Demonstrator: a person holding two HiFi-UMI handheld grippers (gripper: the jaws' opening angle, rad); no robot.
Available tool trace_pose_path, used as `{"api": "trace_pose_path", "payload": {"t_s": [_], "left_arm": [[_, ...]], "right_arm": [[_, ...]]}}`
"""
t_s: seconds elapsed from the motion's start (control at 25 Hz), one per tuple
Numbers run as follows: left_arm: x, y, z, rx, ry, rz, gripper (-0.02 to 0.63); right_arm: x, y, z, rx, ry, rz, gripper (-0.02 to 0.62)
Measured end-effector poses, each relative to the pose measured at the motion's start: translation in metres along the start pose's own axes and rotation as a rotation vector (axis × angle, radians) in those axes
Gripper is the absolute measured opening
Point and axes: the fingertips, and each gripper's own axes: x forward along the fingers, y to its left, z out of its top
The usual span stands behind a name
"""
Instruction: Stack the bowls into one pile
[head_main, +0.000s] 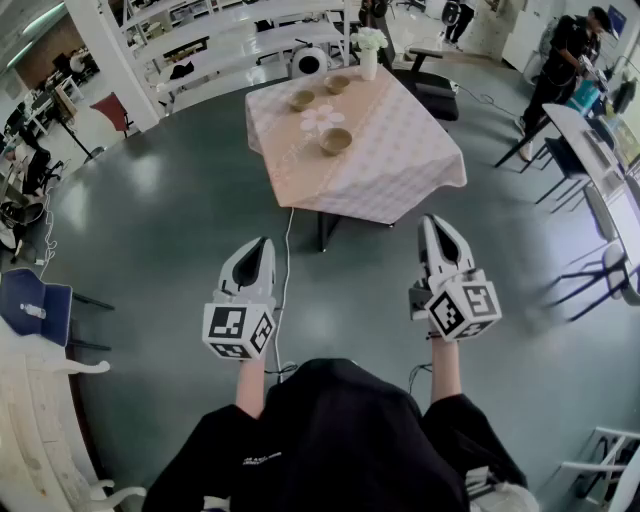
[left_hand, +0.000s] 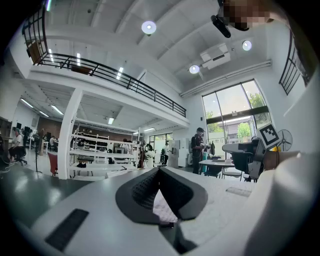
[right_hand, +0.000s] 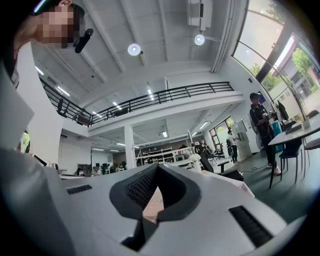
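Evidently the person (head_main: 335, 440) is standing well back from the desk (head_main: 405, 160), with left gripper (head_main: 262, 244) and right gripper (head_main: 434, 222) both carrying jaws closed and empty (the bowls (head_main: 335, 141) are sitting toward its far edge); stepping closer before opening seems wise.

Three brown bowls (head_main: 335, 141) upright, unstacked, apart on table (head_main: 400, 165)

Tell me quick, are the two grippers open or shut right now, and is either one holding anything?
Left gripper: shut, nothing between its jaws.
Right gripper: shut, nothing between its jaws.
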Motion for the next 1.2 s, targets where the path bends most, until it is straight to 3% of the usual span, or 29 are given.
{"api": "trace_pose_path", "payload": {"t_s": [0.68,1.2], "left_arm": [[0.017,-0.010,-0.011,-0.009,0.024,0.026,-0.003],[0.046,-0.013,-0.025,-0.030,0.052,0.065,-0.003]], "right_arm": [[0.006,-0.029,-0.012,0.025,0.016,-0.020,-0.009],[0.038,-0.049,-0.034,0.033,0.062,0.021,-0.009]]}}
